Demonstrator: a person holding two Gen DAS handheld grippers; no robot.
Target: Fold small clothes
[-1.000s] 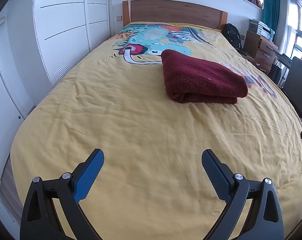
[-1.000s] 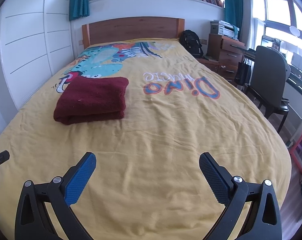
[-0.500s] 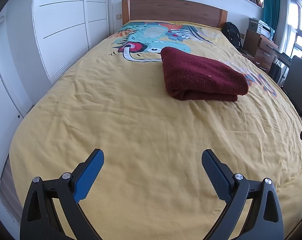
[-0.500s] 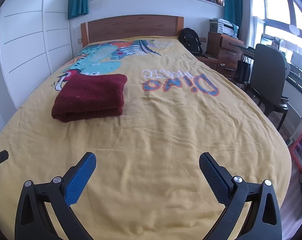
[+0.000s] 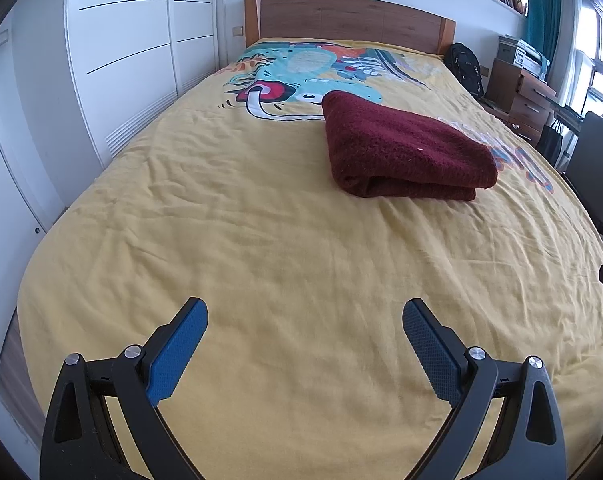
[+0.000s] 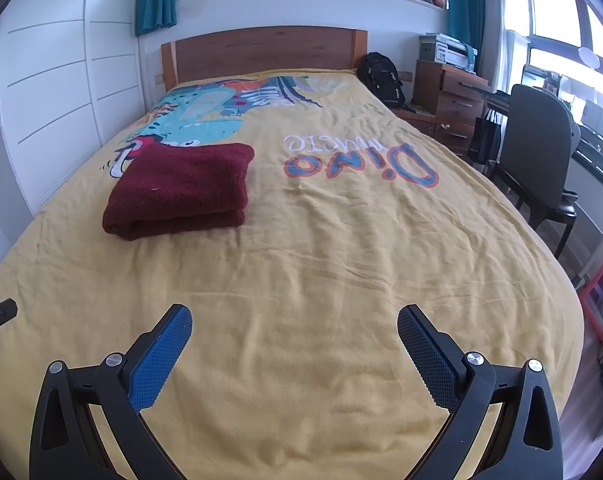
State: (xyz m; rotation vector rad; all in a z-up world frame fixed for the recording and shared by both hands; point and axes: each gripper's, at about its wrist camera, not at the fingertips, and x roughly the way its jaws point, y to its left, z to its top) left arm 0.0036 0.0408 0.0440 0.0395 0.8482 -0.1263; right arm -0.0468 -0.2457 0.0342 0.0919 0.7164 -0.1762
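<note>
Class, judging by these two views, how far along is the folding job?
Done: the maroon cloth lies folded in a neat stack on the bed. In hand: nothing; the left gripper and right gripper are both open and empty above the bedspread. Left: no unfolded clothes show.

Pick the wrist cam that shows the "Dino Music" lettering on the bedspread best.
Right wrist: the lettering sits near the frame's centre, complete, though upside down. In the left wrist view, the folded maroon cloth hides most of it; only a sliver shows at the right.
</note>
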